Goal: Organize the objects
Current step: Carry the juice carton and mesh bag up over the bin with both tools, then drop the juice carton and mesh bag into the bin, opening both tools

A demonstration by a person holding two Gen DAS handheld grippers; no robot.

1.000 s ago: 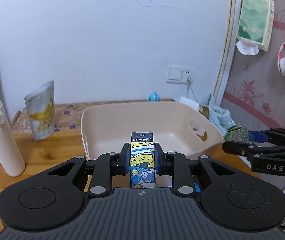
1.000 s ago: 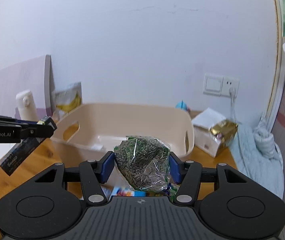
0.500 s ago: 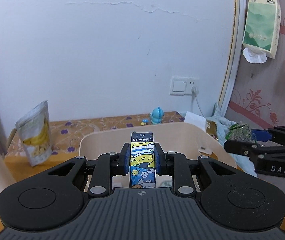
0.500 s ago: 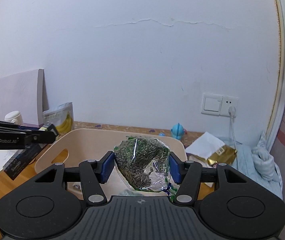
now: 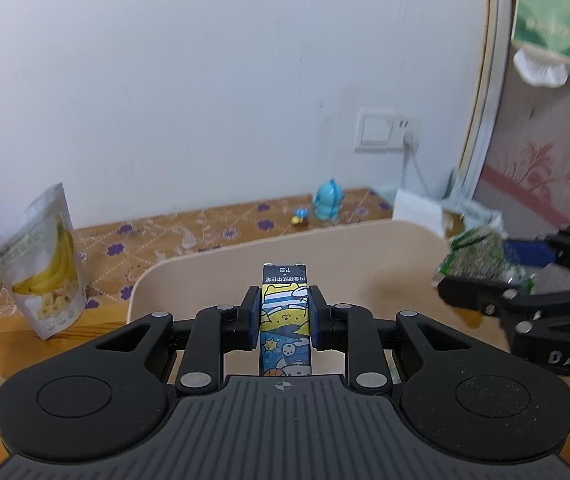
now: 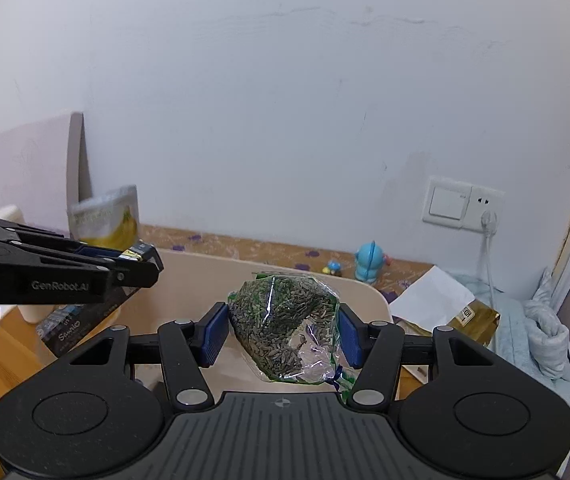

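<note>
Two hand-held grippers hover at the near side of a beige plastic storage bin (image 5: 365, 256), each carrying one item, apparently so that both can go into the bin in one pass.

The left gripper (image 5: 283, 316) is clamped narrowly on a slim carton printed with blue-and-yellow cartoon animals (image 5: 284, 312). The carton stands upright at lower centre of the left wrist view, its dark top flap with white lettering poking above the blue pads, squeezed across its narrow sides. That grip looks chosen to keep the tall box from tipping.

The right gripper (image 6: 281, 334) is closed on a clear plastic bag of dark seeds with green print (image 6: 283, 320), at centre of the right wrist view. The pads press the bag's bulging flanks and the soft film creases around them, glinting. The bag sags below the pads, so it would likely slump once let go.

In both views the bin's rounded rim fills the middle ground behind the held items; its floor is hidden, so what already lies inside cannot be told.

A white stand-up pouch printed with bananas (image 5: 43, 264) waits upright on the wooden tabletop (image 5: 9, 344) at left, and a small blue toy figure (image 5: 328, 202) sits by the wall.
</note>
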